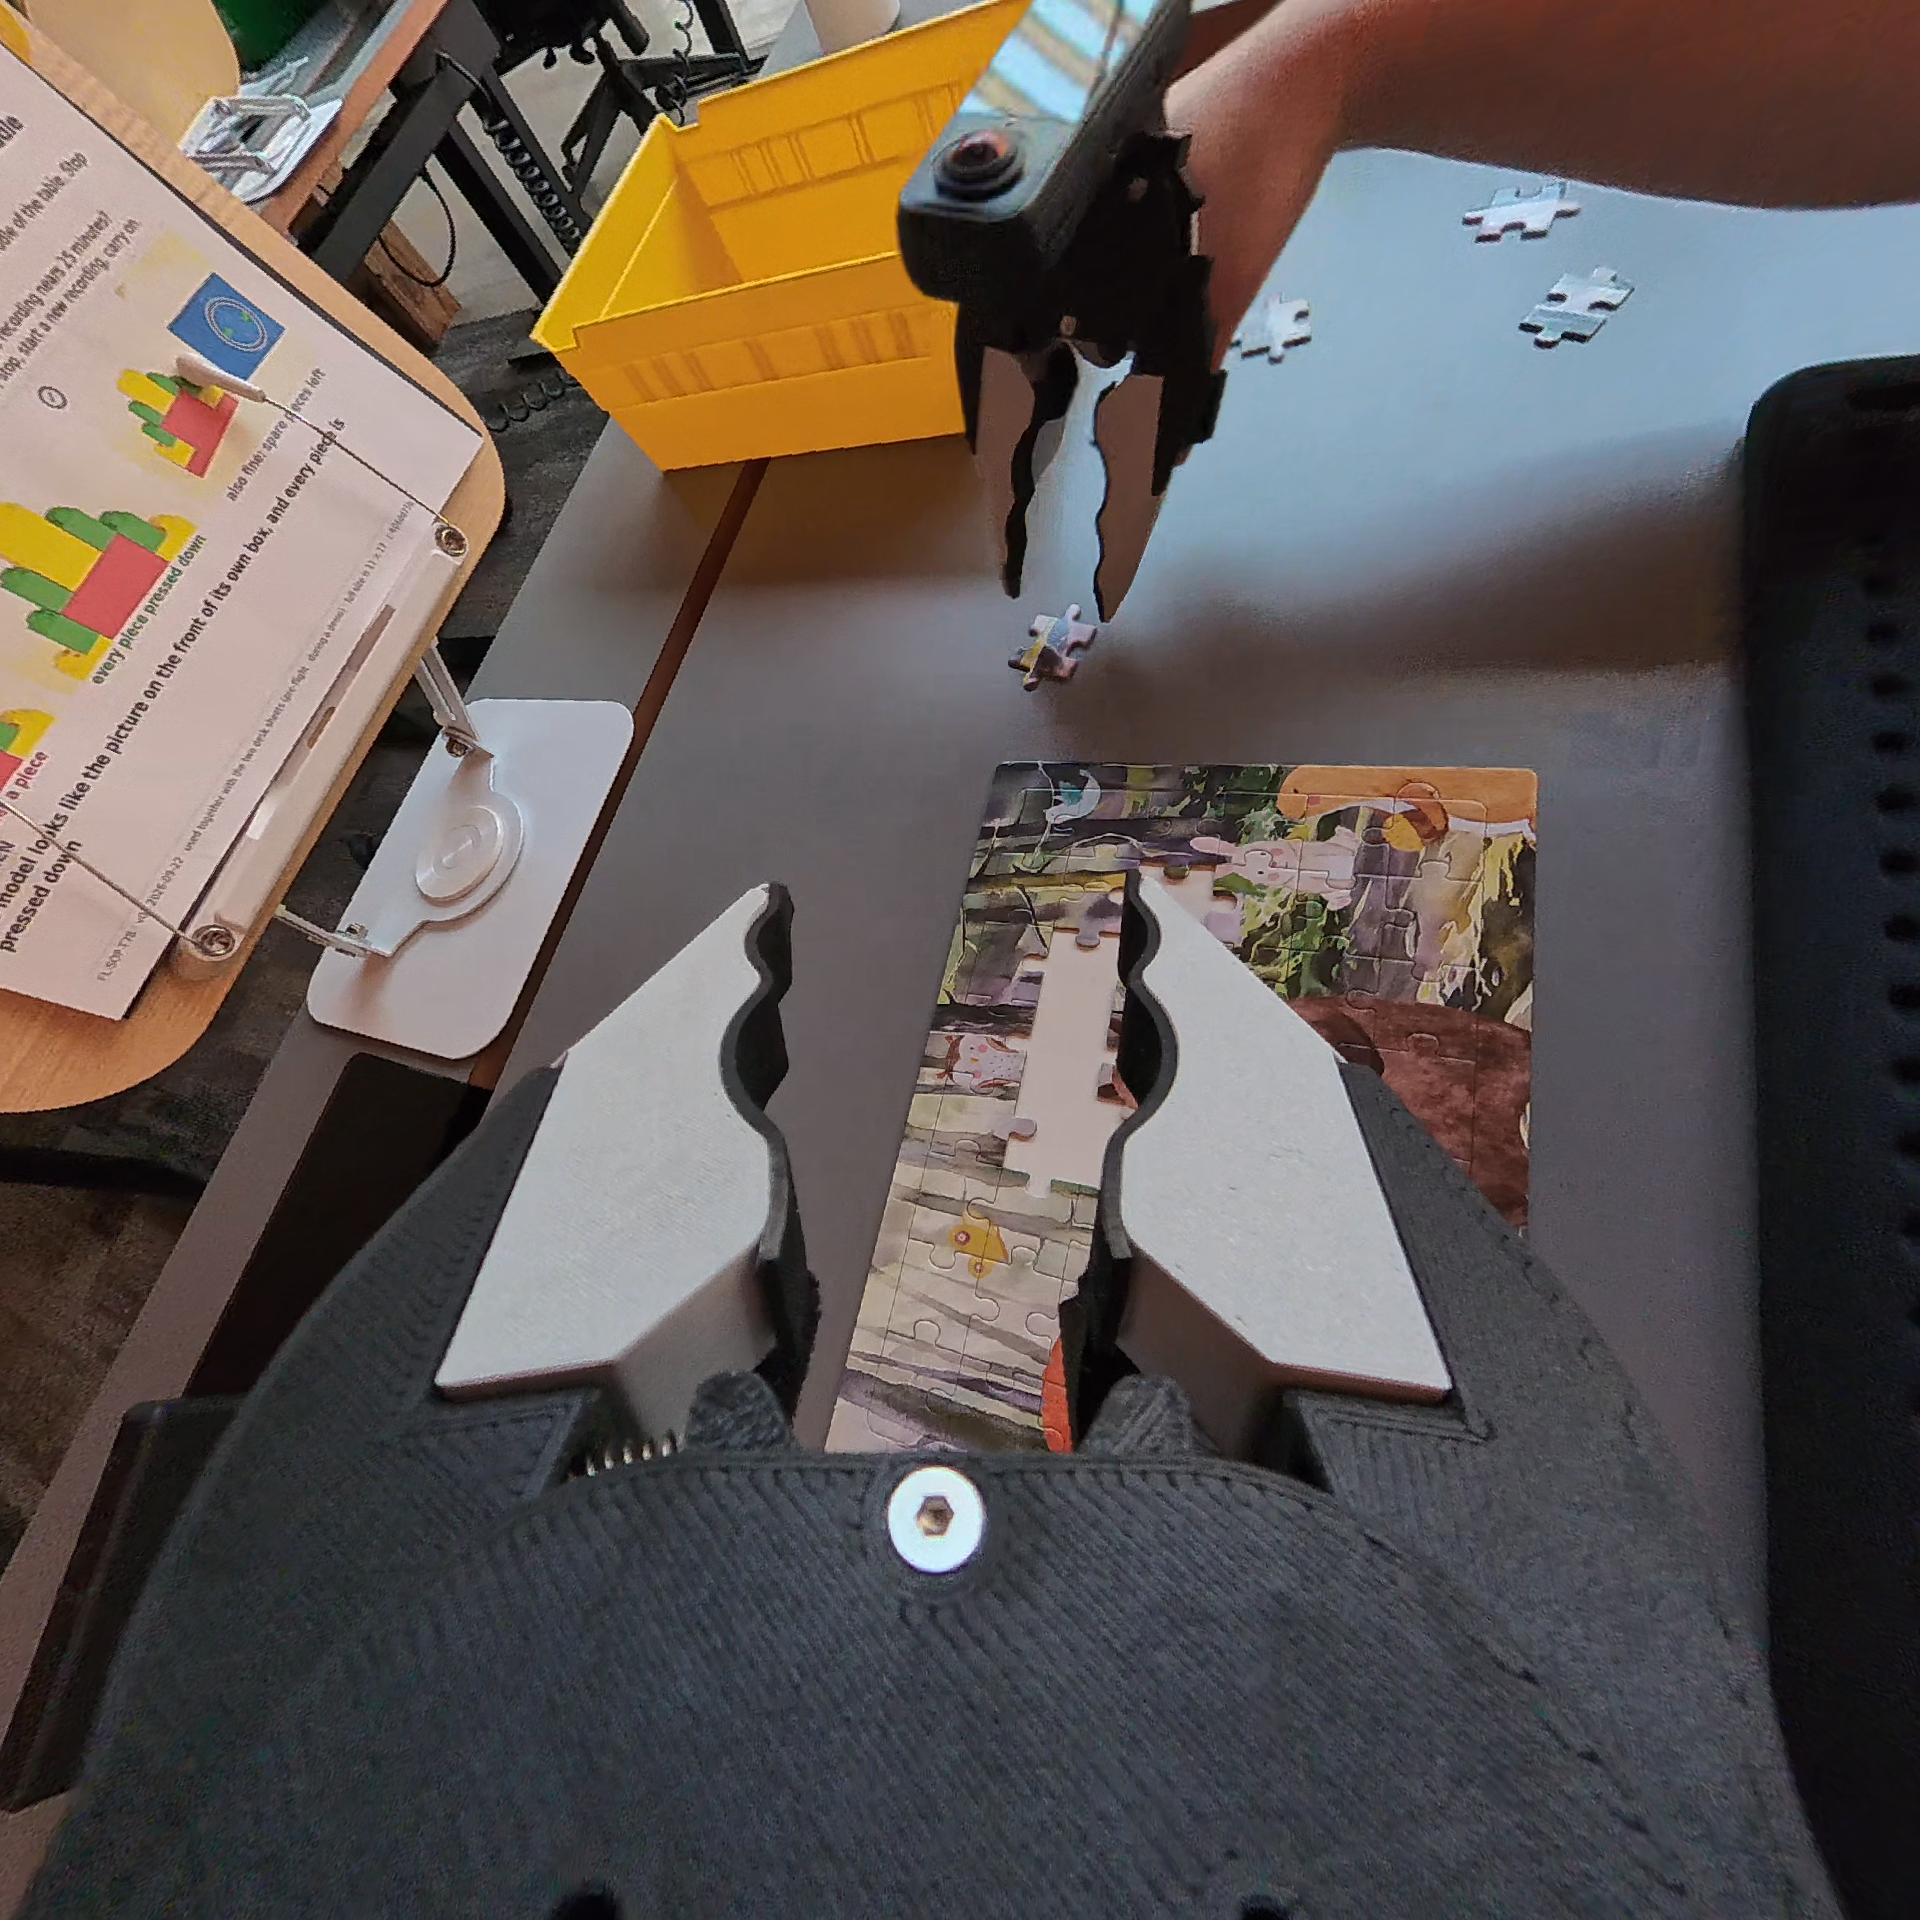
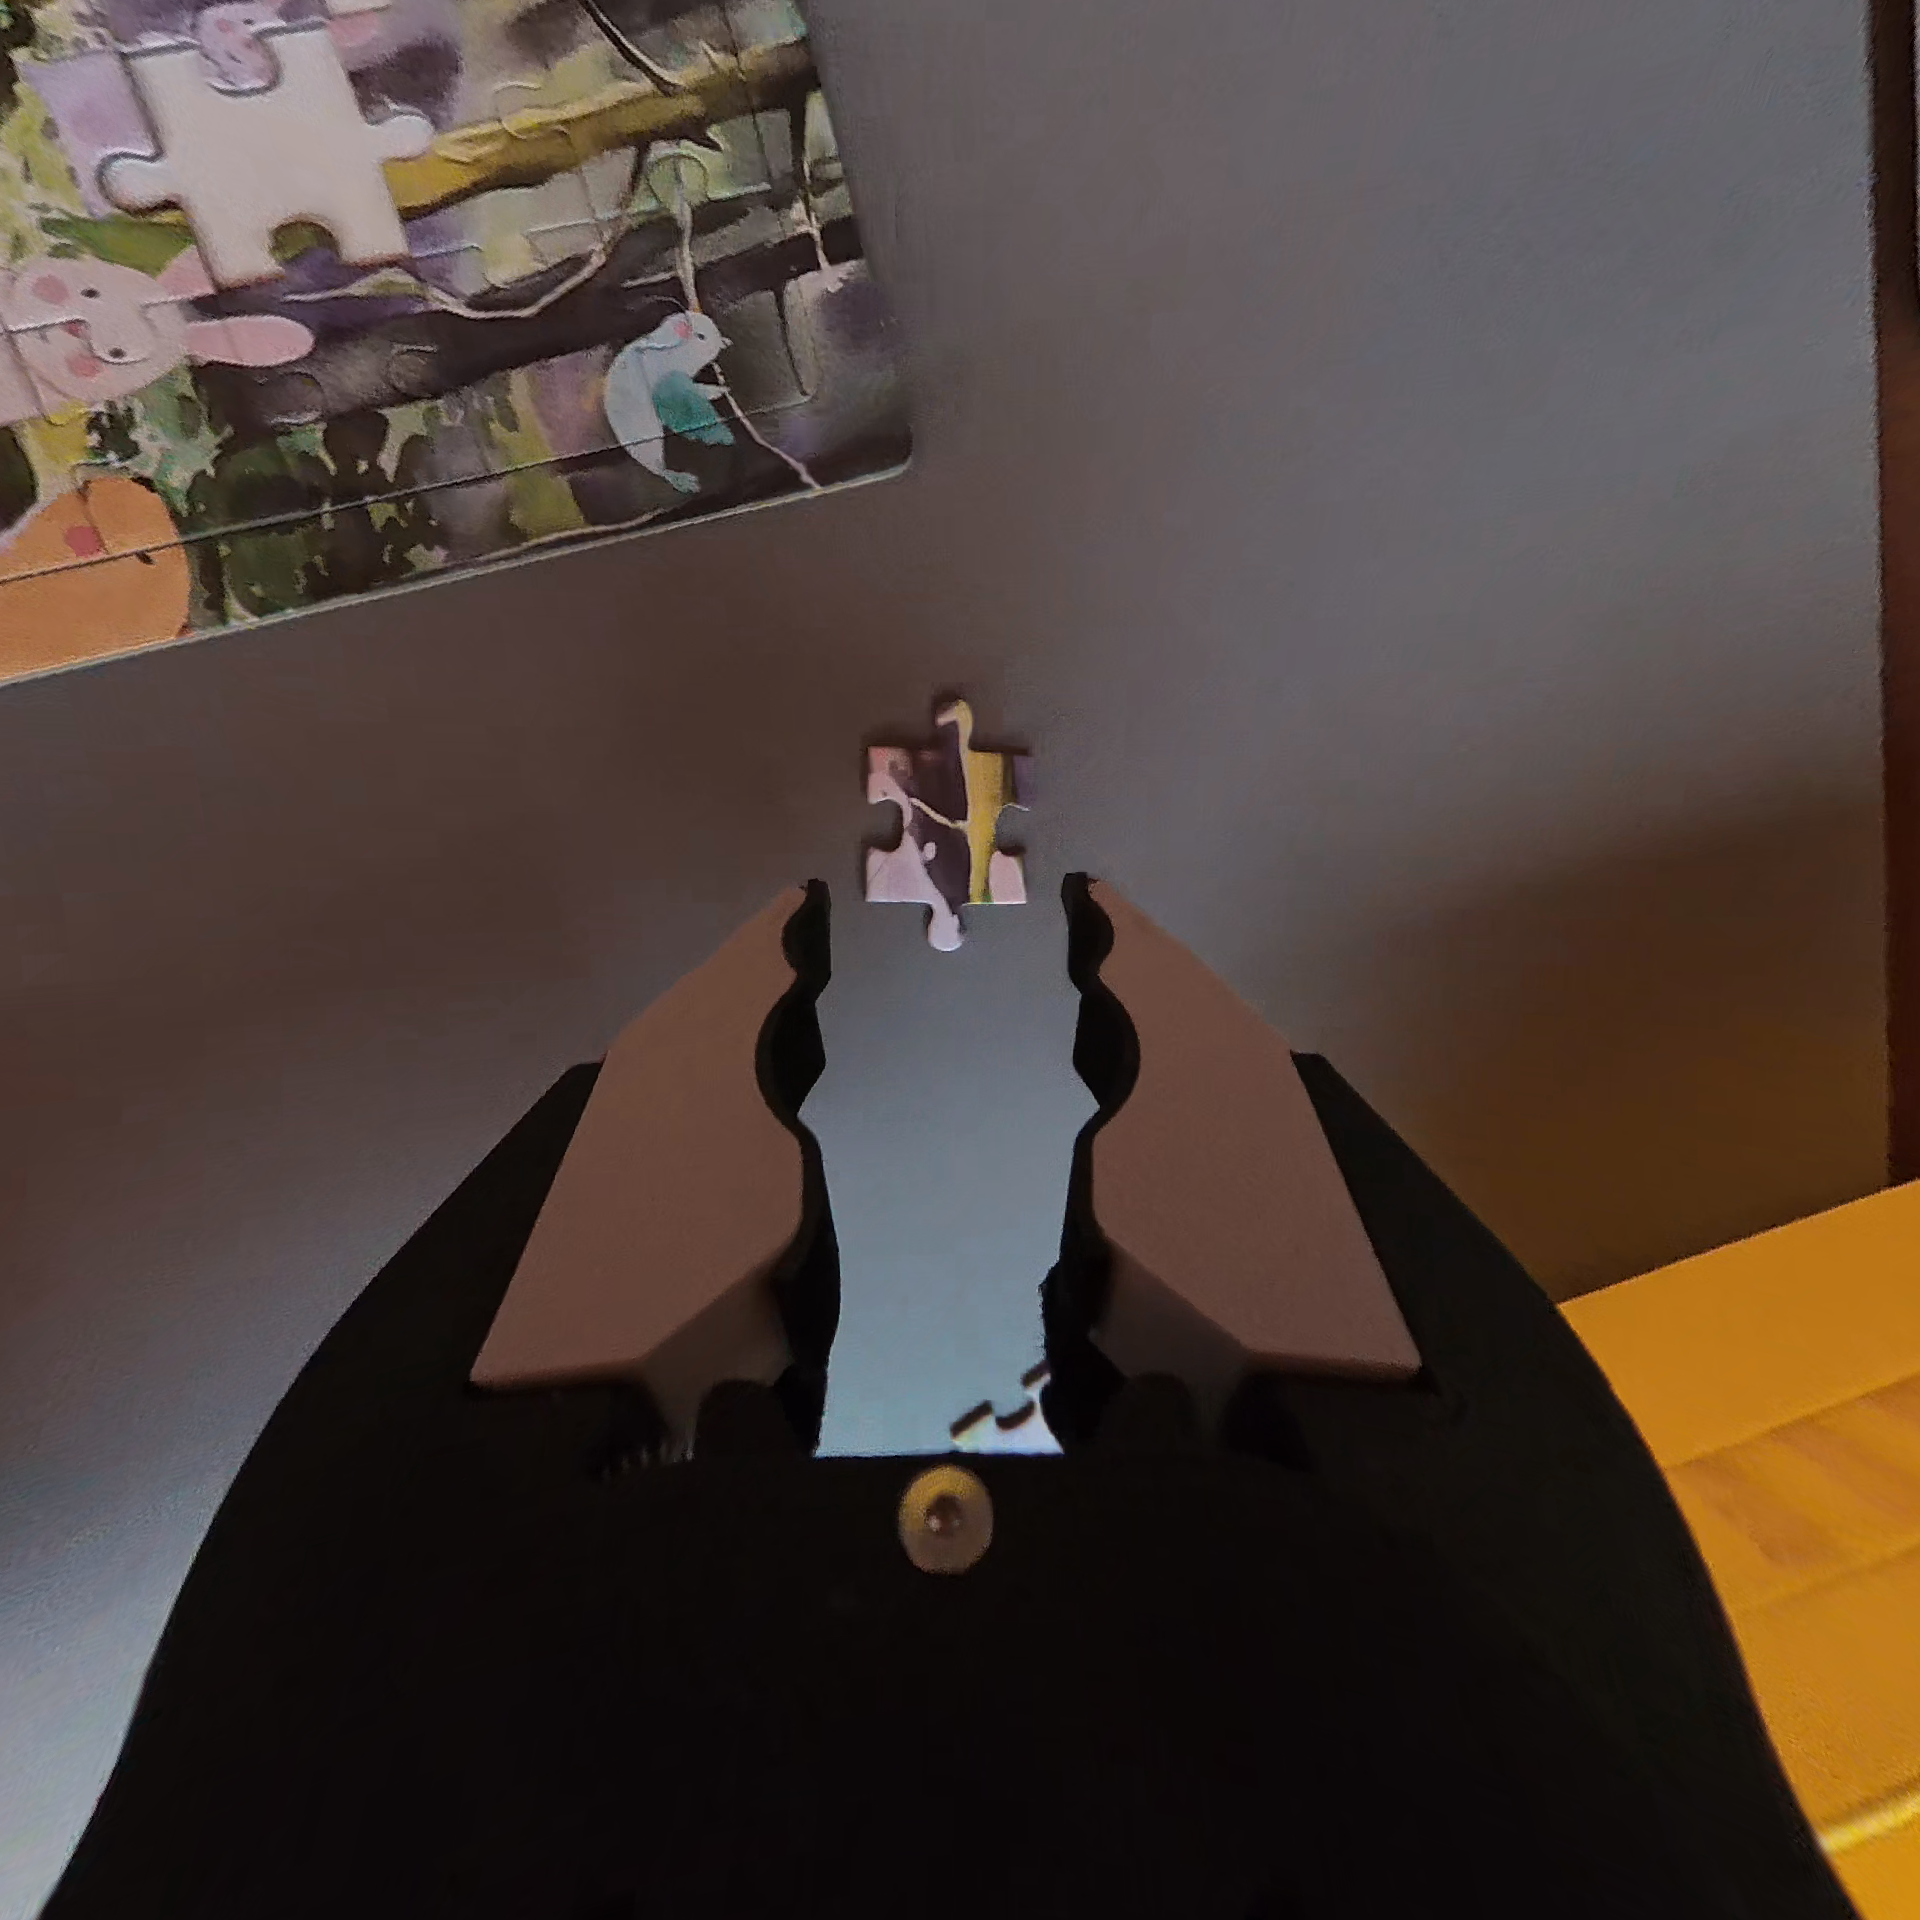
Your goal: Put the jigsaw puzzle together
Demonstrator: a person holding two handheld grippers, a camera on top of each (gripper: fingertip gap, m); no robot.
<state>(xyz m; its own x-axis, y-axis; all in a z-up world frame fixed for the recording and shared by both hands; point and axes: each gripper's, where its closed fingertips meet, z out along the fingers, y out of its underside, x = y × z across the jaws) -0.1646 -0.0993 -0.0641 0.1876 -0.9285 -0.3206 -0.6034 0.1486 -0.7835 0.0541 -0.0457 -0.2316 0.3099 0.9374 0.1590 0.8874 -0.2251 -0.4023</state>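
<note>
Left claw [image 1: 951, 904] gapes empty above the assembled puzzle [image 1: 1351, 935], its tips over the bare gap [image 1: 1070, 1049]. Right claw [image 2: 945, 883] spread wide, holding nothing; loose piece [image 2: 948, 821] flat on the grey surface [image 2: 1351, 520] just beyond its tips. Yellow bin [image 1: 790, 312] farther back.

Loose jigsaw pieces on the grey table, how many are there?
4: one colourful loose piece under the right gripper; three pale pieces far right. Others may be hidden.
</note>
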